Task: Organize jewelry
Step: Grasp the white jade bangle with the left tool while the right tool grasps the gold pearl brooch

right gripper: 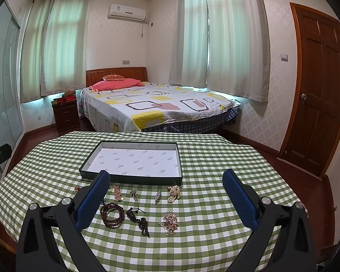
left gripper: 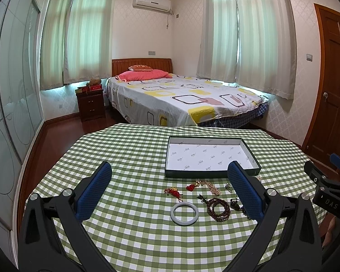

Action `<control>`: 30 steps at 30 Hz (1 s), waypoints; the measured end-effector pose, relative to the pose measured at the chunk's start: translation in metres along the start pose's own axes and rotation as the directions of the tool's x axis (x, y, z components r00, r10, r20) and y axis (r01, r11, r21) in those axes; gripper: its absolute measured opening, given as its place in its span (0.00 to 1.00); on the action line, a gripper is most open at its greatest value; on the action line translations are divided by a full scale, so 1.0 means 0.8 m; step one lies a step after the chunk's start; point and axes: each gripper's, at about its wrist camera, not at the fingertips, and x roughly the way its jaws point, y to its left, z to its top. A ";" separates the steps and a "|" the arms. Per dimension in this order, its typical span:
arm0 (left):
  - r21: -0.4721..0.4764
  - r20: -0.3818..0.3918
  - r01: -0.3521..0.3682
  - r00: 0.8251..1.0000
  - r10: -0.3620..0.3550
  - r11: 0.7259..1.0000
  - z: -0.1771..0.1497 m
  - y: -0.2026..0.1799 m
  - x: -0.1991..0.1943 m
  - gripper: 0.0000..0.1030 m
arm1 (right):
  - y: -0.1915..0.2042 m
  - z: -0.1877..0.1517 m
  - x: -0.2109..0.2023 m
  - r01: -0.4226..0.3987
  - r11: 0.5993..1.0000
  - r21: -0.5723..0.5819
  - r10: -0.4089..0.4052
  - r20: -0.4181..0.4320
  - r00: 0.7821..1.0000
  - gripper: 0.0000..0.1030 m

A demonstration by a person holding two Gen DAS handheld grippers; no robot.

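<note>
A shallow dark box with a white lining (left gripper: 209, 156) (right gripper: 133, 162) stands open on the green checked table. In front of it lie loose jewelry pieces. In the left wrist view: a pale bangle (left gripper: 184, 210), a brown bead bracelet (left gripper: 218, 208), a red knot charm (left gripper: 172, 191). In the right wrist view: the bead bracelet (right gripper: 112, 214), a dark pendant (right gripper: 138, 221), a gold brooch (right gripper: 169, 222), a pearl piece (right gripper: 173, 193). My left gripper (left gripper: 170, 185) is open and empty above the bangle. My right gripper (right gripper: 166, 191) is open and empty above the pieces.
The checked tablecloth (left gripper: 136, 158) covers a round table whose far edge faces a bed (left gripper: 181, 95). A nightstand (left gripper: 90, 104) stands left of the bed. A wooden door (right gripper: 317, 90) is at the right. The right gripper's body (left gripper: 328, 192) shows at the left view's right edge.
</note>
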 end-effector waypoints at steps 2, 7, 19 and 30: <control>-0.001 -0.007 -0.002 1.000 0.002 1.000 -0.001 0.002 0.003 0.97 | 0.000 -0.003 0.002 -0.001 1.000 -0.001 0.001 -0.002 1.000 0.94; -0.003 -0.028 -0.007 1.000 0.007 1.000 -0.009 0.007 0.023 0.97 | -0.003 -0.013 0.016 -0.010 1.000 -0.005 0.010 -0.004 1.000 0.94; 0.045 -0.185 0.002 0.983 0.006 0.999 -0.082 -0.006 0.126 0.97 | -0.019 -0.097 0.105 -0.041 0.998 0.040 0.046 -0.149 0.988 0.94; 0.074 -0.325 0.018 0.946 0.007 0.997 -0.138 -0.028 0.220 0.97 | -0.041 -0.141 0.162 -0.022 0.996 0.085 0.044 -0.259 0.965 0.94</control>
